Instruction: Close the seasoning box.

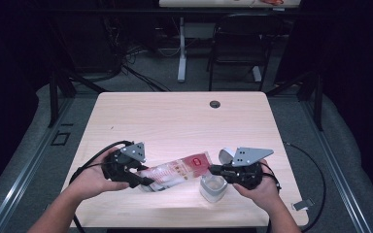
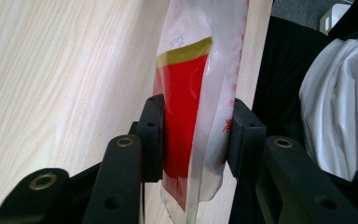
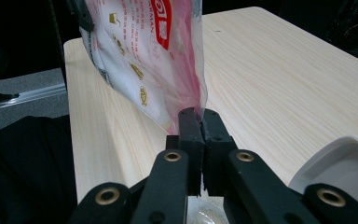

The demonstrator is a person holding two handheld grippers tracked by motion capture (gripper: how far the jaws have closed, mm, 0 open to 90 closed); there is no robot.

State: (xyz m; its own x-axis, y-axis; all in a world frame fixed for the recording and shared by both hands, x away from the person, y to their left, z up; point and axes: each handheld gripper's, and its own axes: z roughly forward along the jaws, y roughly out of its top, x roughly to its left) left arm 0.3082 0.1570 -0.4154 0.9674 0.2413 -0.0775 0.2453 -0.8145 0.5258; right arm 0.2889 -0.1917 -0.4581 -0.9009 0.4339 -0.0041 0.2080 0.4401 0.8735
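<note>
Holding the red-and-white pouch [image 1: 177, 171] between us above the near half of the table [image 1: 175, 116], we have it stretched almost level, its bottom end toward nine o'clock and its top toward three o'clock. Our left gripper [image 1: 141, 180] clamps the pouch's lower end, its pads pressing on both faces of the plastic, as the left gripper view [image 2: 193, 135] makes plain. Our right gripper [image 1: 213, 170] has its jaws pressed together on a thin corner of the pouch's top edge [image 3: 199, 122]. Just below that corner, at about five o'clock from the pouch, stands a small clear container [image 1: 212, 188], with a white cap [image 1: 226, 155] lying behind it. By our reckoning the grip is set; tearing the pouch open and tipping it into the container remain.
</note>
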